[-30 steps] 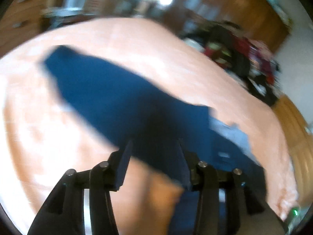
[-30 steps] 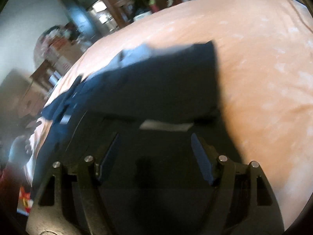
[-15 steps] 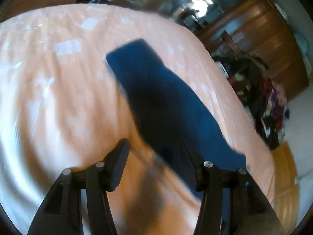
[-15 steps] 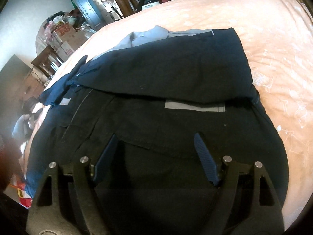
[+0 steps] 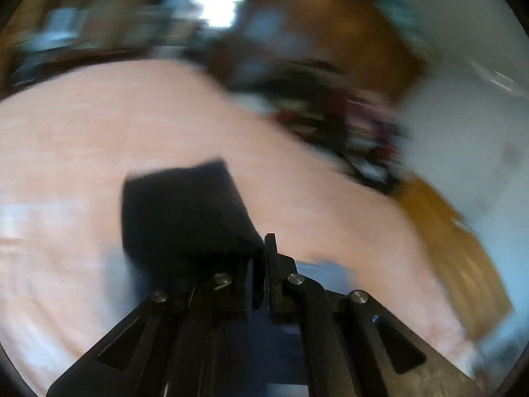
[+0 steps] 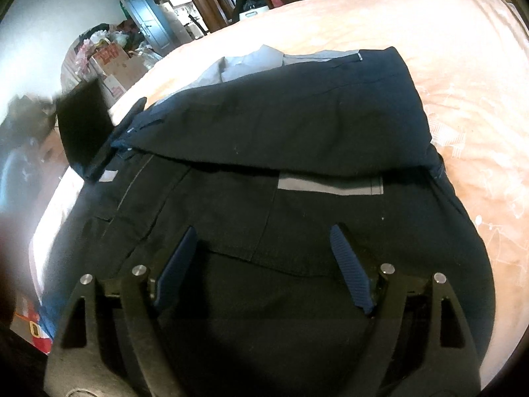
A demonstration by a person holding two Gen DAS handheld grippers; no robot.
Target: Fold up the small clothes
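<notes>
Left tongs [image 5: 264,258] were spread half a second ago, now pinch the trouser leg [image 5: 185,211] and lift it off the bed [image 5: 82,125]. Right tongs [image 6: 264,258] stay spread over the trousers [image 6: 297,139], so the next fold is starting

Right tongs [image 6: 264,258] gape above dark folded trousers [image 6: 281,139] on peach bedspread [image 6: 463,49].

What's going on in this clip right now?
A person is folding dark navy trousers on a bed with a peach bedspread, holding a gripper in each hand. The left gripper is shut on a trouser leg and holds it lifted above the bedspread. The right gripper is open above the waist part, where one fold already lies across the cloth. The left view is blurred.
</notes>
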